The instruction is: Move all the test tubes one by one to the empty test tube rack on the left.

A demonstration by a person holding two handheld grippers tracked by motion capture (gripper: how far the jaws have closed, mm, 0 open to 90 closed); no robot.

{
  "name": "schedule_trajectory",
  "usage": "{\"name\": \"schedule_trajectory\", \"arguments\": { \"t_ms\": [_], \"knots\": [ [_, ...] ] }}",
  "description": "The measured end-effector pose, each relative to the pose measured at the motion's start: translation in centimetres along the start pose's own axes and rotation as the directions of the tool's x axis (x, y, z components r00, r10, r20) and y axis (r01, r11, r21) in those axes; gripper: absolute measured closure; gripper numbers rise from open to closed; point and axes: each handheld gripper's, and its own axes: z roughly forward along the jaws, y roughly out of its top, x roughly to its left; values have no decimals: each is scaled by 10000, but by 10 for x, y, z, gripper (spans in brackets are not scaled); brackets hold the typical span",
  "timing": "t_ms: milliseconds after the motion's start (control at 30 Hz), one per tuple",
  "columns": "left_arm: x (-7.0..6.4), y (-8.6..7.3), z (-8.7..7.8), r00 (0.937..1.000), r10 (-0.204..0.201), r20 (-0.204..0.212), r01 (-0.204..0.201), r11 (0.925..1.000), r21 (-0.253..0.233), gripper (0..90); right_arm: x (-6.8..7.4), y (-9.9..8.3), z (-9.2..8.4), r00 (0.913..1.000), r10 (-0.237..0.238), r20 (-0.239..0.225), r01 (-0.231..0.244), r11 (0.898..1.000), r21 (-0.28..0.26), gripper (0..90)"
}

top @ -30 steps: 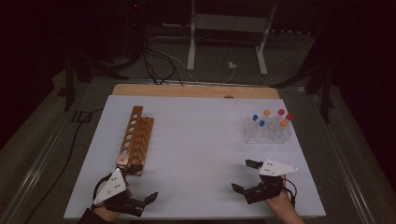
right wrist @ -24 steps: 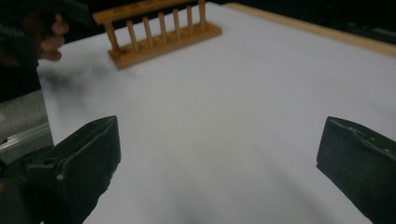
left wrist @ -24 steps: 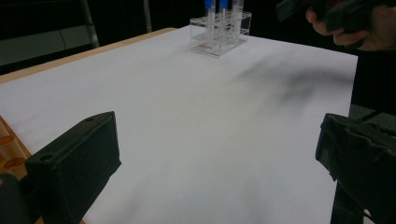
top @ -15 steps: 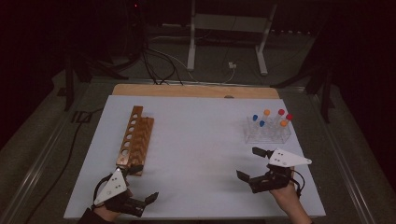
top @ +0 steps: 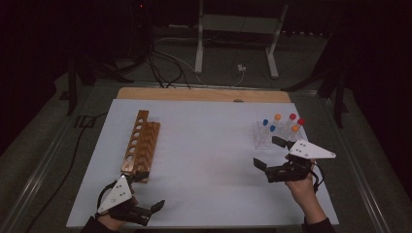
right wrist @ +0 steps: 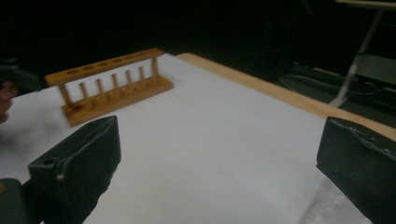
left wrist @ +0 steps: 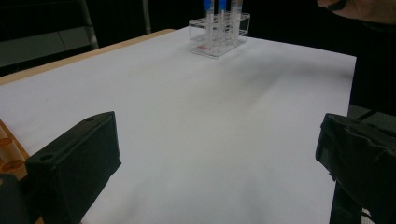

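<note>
White tabletop [top: 209, 160], dark room behind. Right gripper [top: 273, 156] hovers jaws wide, empty, just beside clear rack [top: 278, 133] at far right; tubes with blue, orange, red caps stand upright inside. Right gripper view alone shows wooden rack [right wrist: 109, 86] side-on, pegs and holes empty; its long axis runs near-to-far. Left gripper [top: 148, 191] wide, empty.

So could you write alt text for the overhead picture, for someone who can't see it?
Two hand-held grippers, jaws open and holding nothing, hover over a white table top: the left hand-held gripper at the near left corner, the right hand-held gripper just in front of a clear plastic rack of colour-capped tubes. A long wooden test-tube rack with empty holes lies at the left.
</note>
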Motion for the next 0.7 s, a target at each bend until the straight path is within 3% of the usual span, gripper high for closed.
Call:
{"name": "schedule_trajectory", "arguments": {
  "t_ms": [200,333,467,533,700],
  "knots": [
    [0,0,0,10000,-3,-1,3,10000,-16,5,-16,10,-5,9985,-54,553,64,9998,-185,0],
    [0,0,0,10000,-23,12,23,10000,-37,5,-34,10,-6,9930,334,1131,-315,9993,-182,0],
    [0,0,0,10000,-35,10,35,10000,-87,5,-41,7,-5,9859,484,1599,-471,9988,-117,0],
    [0,0,0,10000,-33,24,34,10000,-64,5,-46,1,-3,9731,613,2220,-612,9981,-72,52],
    [-1,1,0,10000,-31,38,31,10000,-68,5,-52,-7,2,9617,791,2626,-868,9961,180,87]
  ]
}}
